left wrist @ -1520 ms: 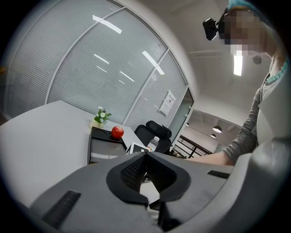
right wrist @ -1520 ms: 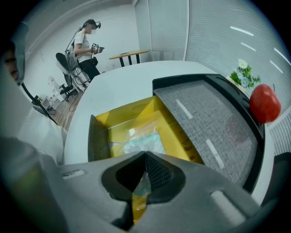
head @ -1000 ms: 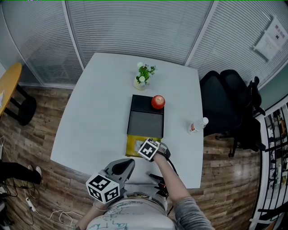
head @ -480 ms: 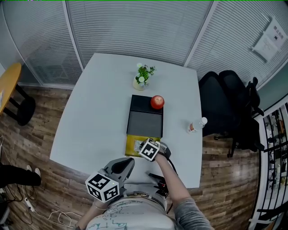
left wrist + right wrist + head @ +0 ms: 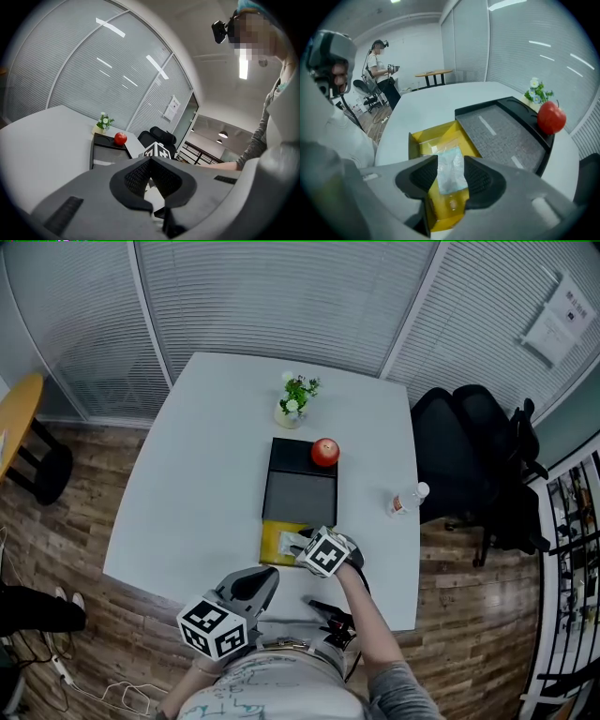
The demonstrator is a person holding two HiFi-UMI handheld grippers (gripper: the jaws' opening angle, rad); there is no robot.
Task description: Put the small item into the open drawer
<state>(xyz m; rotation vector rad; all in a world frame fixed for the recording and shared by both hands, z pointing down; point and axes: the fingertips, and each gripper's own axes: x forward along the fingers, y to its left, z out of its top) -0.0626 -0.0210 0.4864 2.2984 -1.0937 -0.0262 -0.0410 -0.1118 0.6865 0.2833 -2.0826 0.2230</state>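
A small clear packet (image 5: pixel 451 169) with pale blue contents sits between the jaws of my right gripper (image 5: pixel 450 182), just above the open yellow drawer (image 5: pixel 433 139). The jaws are opening and stand apart, and their pads do not press on the packet. In the head view the right gripper (image 5: pixel 305 544) is over the yellow drawer (image 5: pixel 275 542) at the table's near edge. My left gripper (image 5: pixel 150 161) is shut with nothing in it. It hangs low near the person's body (image 5: pixel 251 585), off the table.
The drawer belongs to a black desk organiser (image 5: pixel 300 488) with a red apple (image 5: pixel 324 452) on its far end. A potted plant (image 5: pixel 293 399) stands behind it and a small bottle (image 5: pixel 406 502) lies at the table's right edge. Black chairs (image 5: pixel 478 446) stand to the right.
The right gripper's cube has shifted slightly right and toward the person. A pale packet now shows over the yellow drawer ahead of it. The left gripper has stayed put.
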